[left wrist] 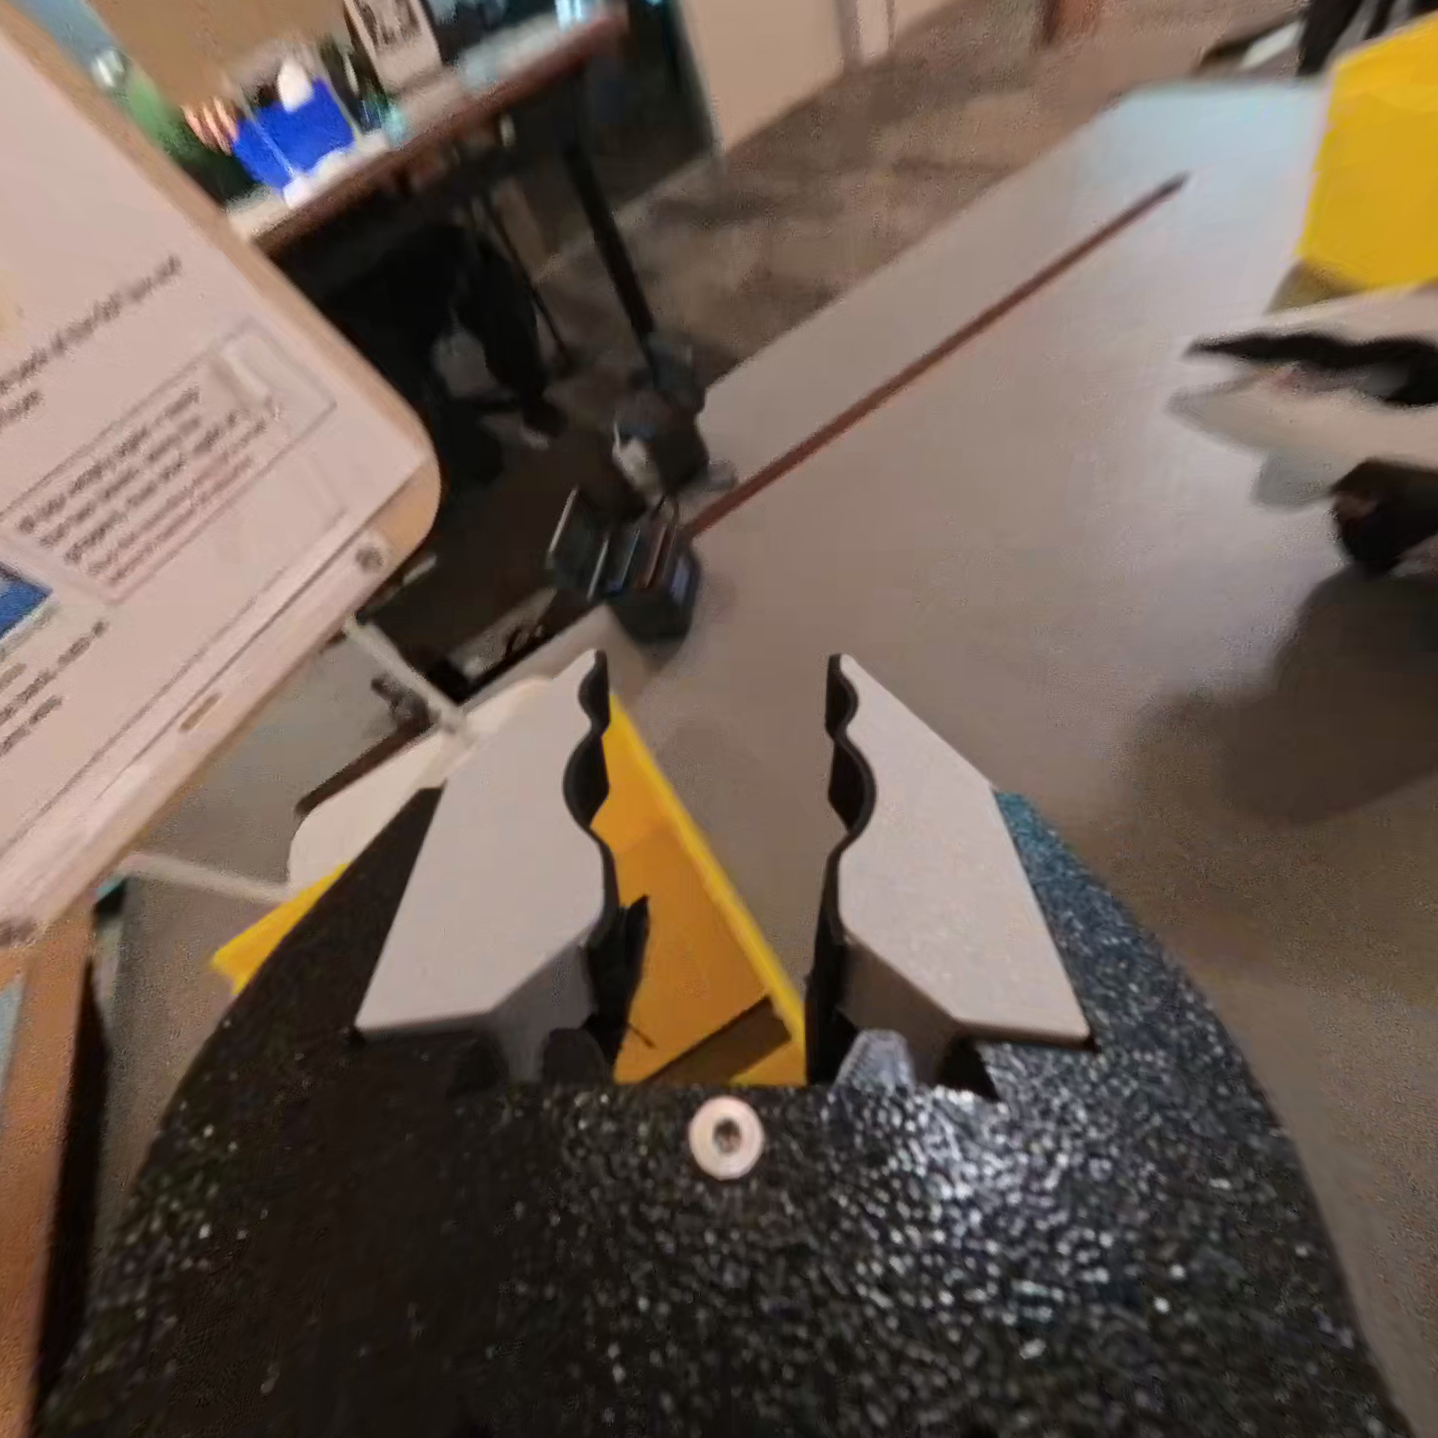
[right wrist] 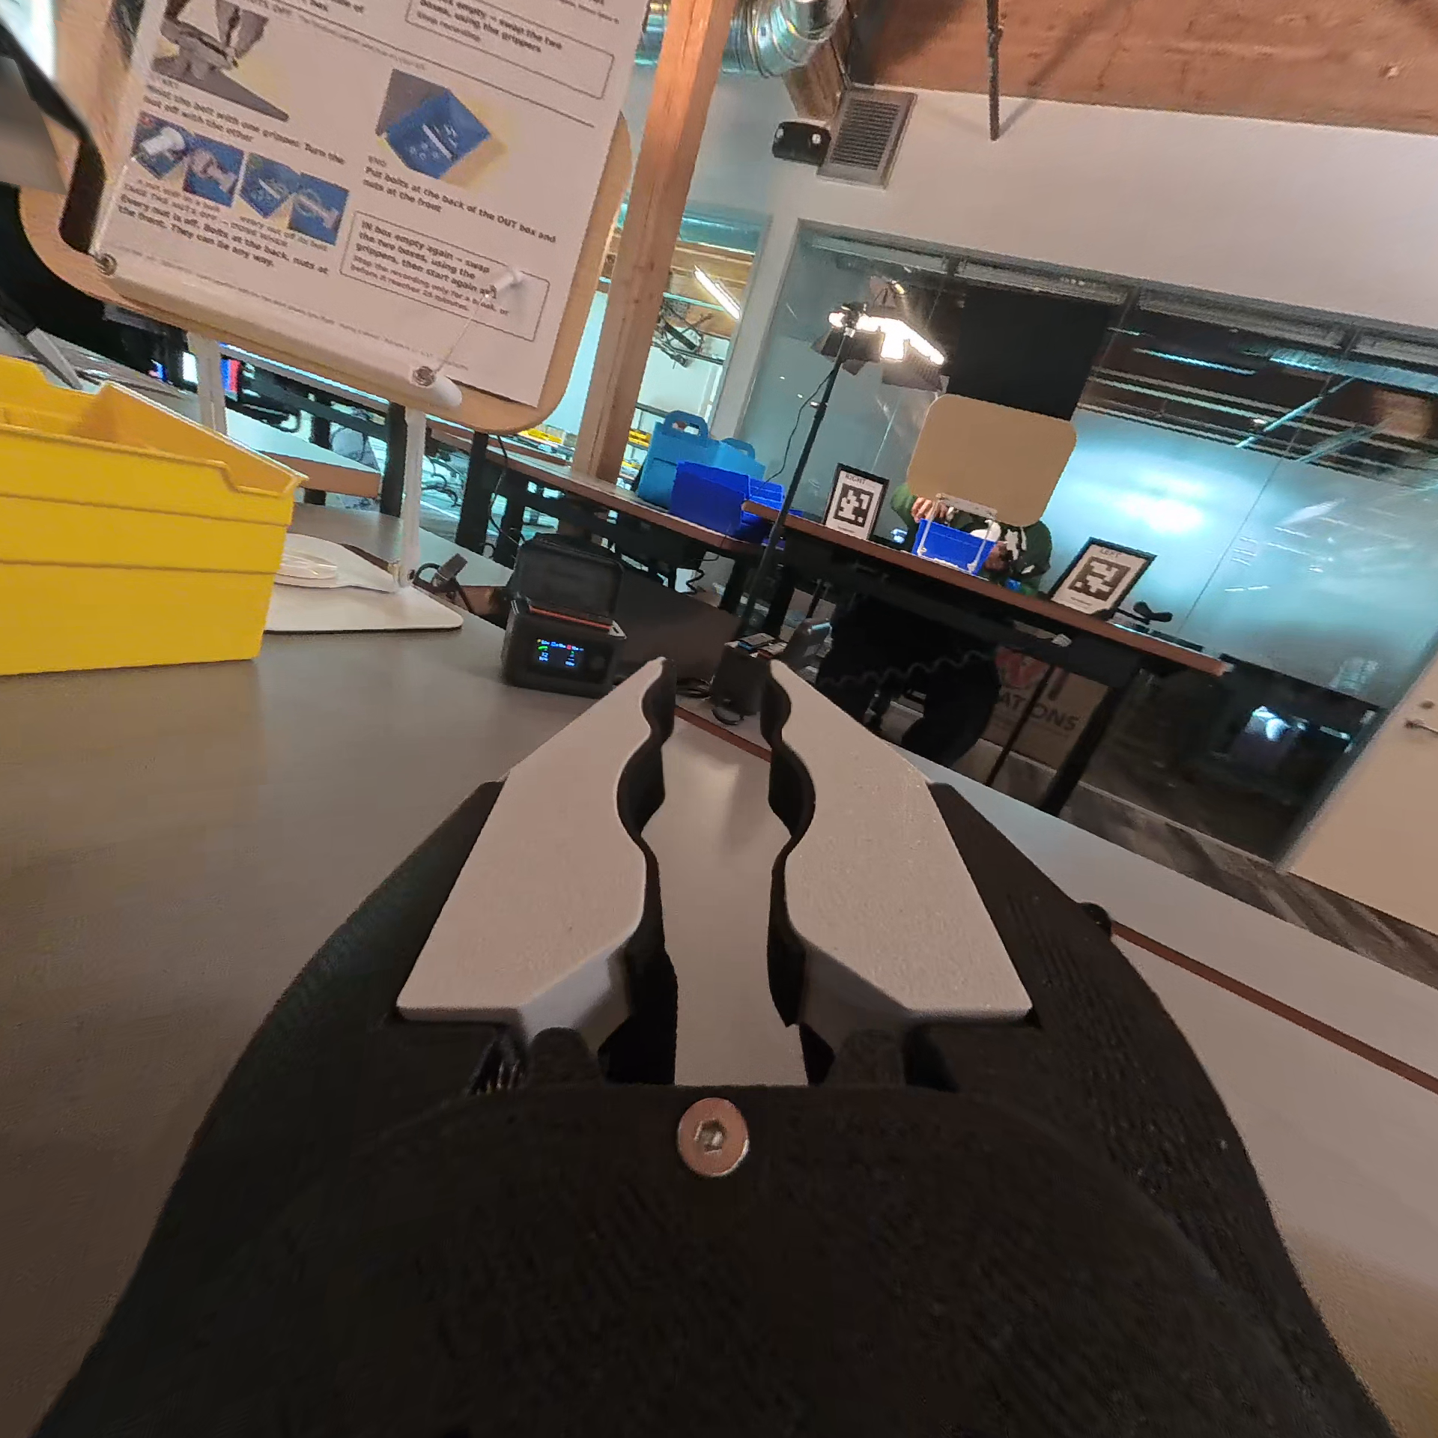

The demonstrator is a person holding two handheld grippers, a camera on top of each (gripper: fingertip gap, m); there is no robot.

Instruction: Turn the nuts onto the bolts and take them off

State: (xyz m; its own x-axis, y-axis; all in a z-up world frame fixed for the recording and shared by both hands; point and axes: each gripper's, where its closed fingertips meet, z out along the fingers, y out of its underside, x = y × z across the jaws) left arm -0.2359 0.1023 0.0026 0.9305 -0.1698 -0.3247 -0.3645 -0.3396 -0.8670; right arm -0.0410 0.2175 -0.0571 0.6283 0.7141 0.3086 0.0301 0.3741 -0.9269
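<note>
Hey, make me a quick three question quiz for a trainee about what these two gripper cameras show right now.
1. True or false: the right gripper is holding a nut.
2. Multiple choice: in the right wrist view, the yellow bins lie A) left of the gripper, B) right of the gripper, C) between its fingers.
3. Fill in: the left gripper has its jaws ____, with a yellow bin showing below the gap.

Key
1. False: nothing sits between its fingers, only the grey table shows.
2. A.
3. Open.
</note>
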